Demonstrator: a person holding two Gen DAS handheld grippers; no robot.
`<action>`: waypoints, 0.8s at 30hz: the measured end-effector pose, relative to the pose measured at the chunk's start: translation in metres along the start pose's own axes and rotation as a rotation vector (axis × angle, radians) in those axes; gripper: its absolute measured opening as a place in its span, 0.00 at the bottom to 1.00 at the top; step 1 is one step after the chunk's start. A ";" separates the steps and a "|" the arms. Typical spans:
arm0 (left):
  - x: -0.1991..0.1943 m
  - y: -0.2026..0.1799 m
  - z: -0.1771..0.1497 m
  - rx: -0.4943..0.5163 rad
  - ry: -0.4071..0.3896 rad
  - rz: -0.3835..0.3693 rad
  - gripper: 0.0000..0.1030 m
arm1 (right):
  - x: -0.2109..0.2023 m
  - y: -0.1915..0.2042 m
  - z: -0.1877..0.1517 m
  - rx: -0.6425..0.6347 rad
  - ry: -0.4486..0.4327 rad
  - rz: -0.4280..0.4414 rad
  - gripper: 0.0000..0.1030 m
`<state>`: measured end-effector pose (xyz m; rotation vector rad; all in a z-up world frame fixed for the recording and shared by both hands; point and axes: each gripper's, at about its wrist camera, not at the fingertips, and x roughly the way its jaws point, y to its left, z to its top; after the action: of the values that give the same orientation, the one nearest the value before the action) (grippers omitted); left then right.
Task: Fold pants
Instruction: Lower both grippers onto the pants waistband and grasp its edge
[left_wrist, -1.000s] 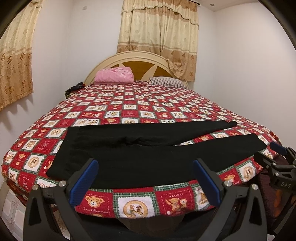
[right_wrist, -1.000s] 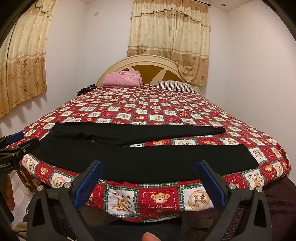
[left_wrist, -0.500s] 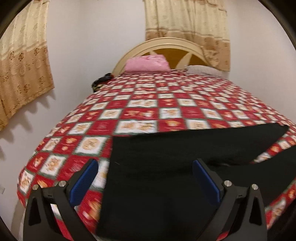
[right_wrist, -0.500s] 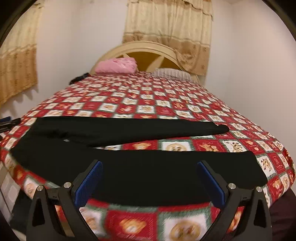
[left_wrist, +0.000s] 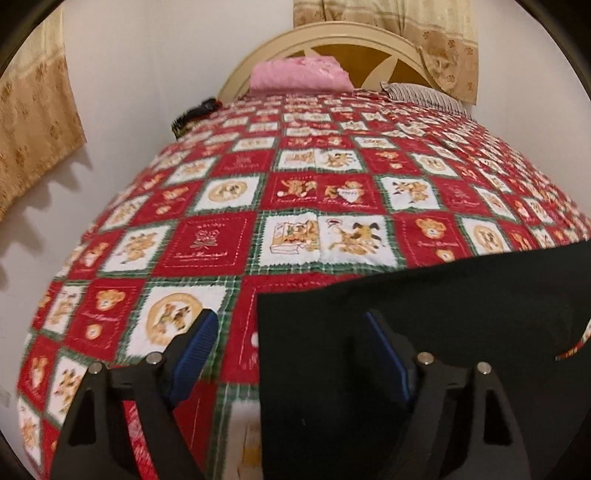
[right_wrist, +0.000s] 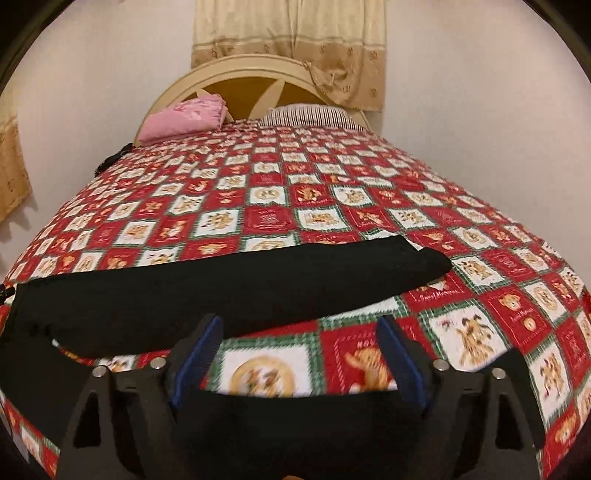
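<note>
Both grippers now nearer pants (left_wrist: 443, 314); jaws spread, closing; pants edge between, ungripped.

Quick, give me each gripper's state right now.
Left gripper: open, fingers closing, straddling the edge of the black pants, nothing pinched yet.
Right gripper: open, fingers closing over the near pant leg, not gripping.

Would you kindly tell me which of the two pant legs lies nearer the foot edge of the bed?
The lower leg, running along the bed's foot edge directly under the right gripper. The other leg lies farther up the quilt, angled toward the headboard.
</note>
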<state>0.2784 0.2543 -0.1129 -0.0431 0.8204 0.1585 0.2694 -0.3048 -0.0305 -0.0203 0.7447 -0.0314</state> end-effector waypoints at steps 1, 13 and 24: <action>0.006 0.005 0.003 -0.015 0.013 -0.016 0.81 | 0.006 -0.004 0.003 0.003 0.005 -0.007 0.83; 0.045 0.011 0.008 -0.049 0.108 -0.135 0.48 | 0.051 -0.045 0.033 0.051 0.046 -0.030 0.83; 0.044 0.011 0.010 -0.019 0.098 -0.228 0.16 | 0.109 -0.119 0.060 0.159 0.150 -0.119 0.62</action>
<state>0.3139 0.2720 -0.1380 -0.1628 0.9052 -0.0509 0.3882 -0.4271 -0.0567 0.0901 0.8883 -0.2068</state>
